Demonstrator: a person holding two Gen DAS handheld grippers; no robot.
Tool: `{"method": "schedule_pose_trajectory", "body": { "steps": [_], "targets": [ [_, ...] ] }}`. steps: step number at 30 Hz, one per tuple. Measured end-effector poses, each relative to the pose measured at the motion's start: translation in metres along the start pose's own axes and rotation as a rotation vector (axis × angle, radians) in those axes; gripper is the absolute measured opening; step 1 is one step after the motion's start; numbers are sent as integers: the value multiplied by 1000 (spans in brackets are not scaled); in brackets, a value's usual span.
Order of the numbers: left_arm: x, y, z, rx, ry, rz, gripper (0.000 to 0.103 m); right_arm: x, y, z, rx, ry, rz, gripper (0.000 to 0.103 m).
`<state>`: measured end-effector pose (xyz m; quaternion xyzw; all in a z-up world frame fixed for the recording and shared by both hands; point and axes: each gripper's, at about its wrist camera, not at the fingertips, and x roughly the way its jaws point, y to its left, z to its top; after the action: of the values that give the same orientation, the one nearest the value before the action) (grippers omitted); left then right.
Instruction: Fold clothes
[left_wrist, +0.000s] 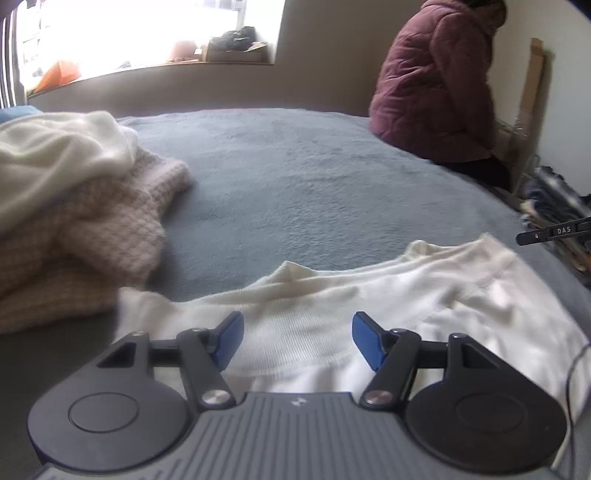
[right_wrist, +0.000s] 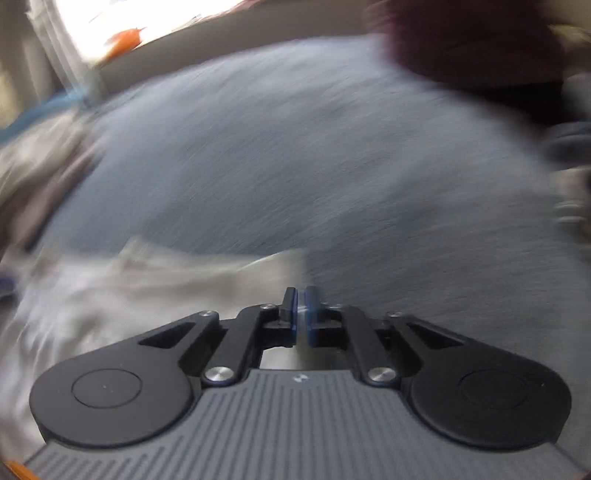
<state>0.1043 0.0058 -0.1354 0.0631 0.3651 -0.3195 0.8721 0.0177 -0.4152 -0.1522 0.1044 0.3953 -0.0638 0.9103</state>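
Note:
A white ribbed garment (left_wrist: 332, 295) lies spread flat on the grey-blue bed cover (left_wrist: 295, 177). My left gripper (left_wrist: 297, 325) hovers just above its near part, blue pads (left_wrist: 231, 339) wide apart and nothing between them. In the blurred right wrist view, my right gripper (right_wrist: 301, 293) is at the right edge of the white garment (right_wrist: 147, 288), over the bed cover (right_wrist: 332, 166). Its jaws stand almost together with only a thin slit, and I make out nothing gripped. A black part of the right gripper (left_wrist: 554, 232) shows at the far right of the left wrist view.
A heap of cream and pink knitted clothes (left_wrist: 74, 221) lies on the left of the bed. A person in a maroon padded jacket (left_wrist: 436, 81) sits on the far right edge. A bright window ledge (left_wrist: 221, 55) holds clutter. More things lie on the floor (left_wrist: 554, 199) at right.

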Motion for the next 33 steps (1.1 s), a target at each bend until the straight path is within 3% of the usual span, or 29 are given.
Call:
{"method": "schedule_pose_trajectory", "body": {
  "steps": [3,6,8,10,11,12,14,19,20,22,25,28,33],
  "targets": [
    [-26,-5,-5,24,10,-20,69,-19,15,-17,-12,71,214,10],
    [-40,-17,-18,27,34,-21,69,-20,36,-44,-113,124,246,10],
    [-47,-26,-31,28,54,-5,69,-10,21,-56,-107,144,71,9],
    [-54,-32,-44,23,88,18,69,-19,-18,-58,59,110,-102,13],
    [-58,-34,-51,21,110,27,69,-34,-31,-59,115,74,-118,13],
    [-63,-36,-57,22,120,36,69,-49,-43,-60,166,37,-124,13],
    [-72,-39,-66,6,132,49,70,-79,-38,-72,166,-9,-48,14],
    [-81,-48,-79,-24,154,48,70,-111,28,-120,-64,4,247,19],
    [-80,-51,-80,-12,163,62,70,-107,37,-130,-111,38,245,19],
    [-84,-53,-83,-32,163,68,70,-94,26,-149,-139,109,145,18],
    [-93,-57,-88,-68,158,51,70,-97,-36,-162,62,106,-38,18],
    [-95,-66,-91,-36,169,53,70,-129,-75,-168,261,11,-6,22],
    [-89,-84,-93,-8,198,26,70,-131,-93,-199,741,41,314,31]
  ]
}}
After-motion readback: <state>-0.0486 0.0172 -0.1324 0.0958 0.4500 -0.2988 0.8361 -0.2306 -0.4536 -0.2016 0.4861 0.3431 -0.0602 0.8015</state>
